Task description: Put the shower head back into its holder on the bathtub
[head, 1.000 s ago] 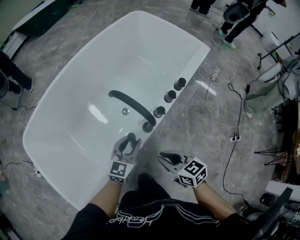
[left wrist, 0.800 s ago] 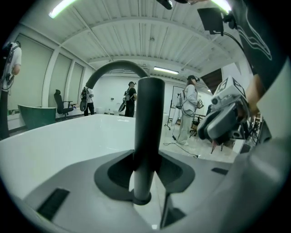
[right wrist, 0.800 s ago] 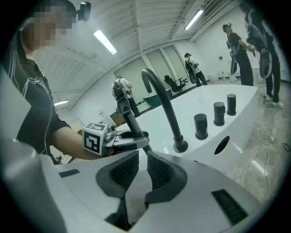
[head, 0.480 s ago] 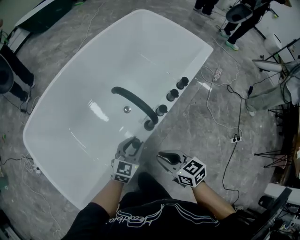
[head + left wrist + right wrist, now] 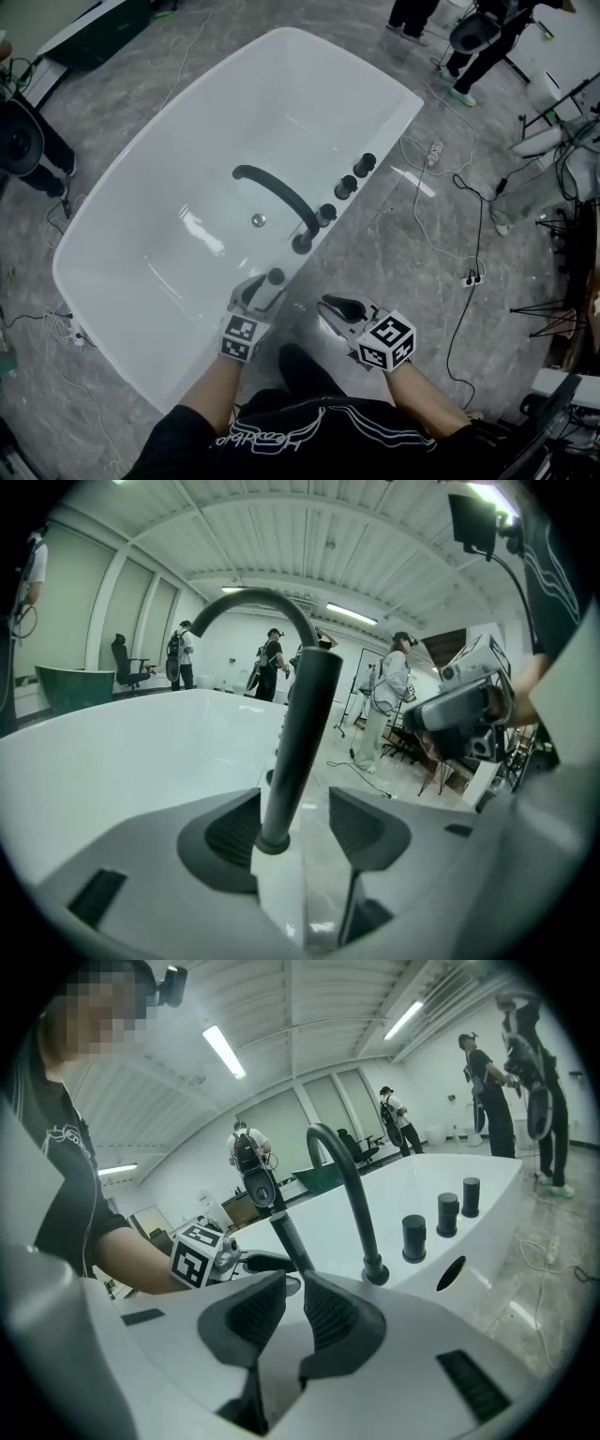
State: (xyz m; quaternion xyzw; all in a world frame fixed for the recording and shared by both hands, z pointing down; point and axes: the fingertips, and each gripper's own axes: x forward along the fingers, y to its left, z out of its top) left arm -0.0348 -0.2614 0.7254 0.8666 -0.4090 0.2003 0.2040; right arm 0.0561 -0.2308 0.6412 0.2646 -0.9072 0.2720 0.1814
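Note:
The dark wand-shaped shower head [image 5: 273, 281] stands upright on the white bathtub's [image 5: 141, 234] near rim, its foot in a round collar. My left gripper [image 5: 262, 291] straddles it and its jaws are opening. In the left gripper view the handle [image 5: 298, 733] rises between the pads [image 5: 234, 832] with a gap on each side of it. My right gripper [image 5: 339, 309] hovers just right of the rim, its jaws a narrow gap apart with nothing between them [image 5: 292, 1312]. From the right gripper view the shower head [image 5: 281, 1222] leans beside the left gripper [image 5: 253, 1262].
A black arched faucet [image 5: 277, 195] and three black knobs [image 5: 346, 186] line the tub rim beyond the shower head. Cables and a power strip [image 5: 472, 276] lie on the grey floor to the right. People stand at the far end [image 5: 469, 47] and at the left [image 5: 28, 141].
My left gripper has sunk toward the tub rim with the shower head, and its jaws have spread apart from the handle. The right gripper has stayed where it was.

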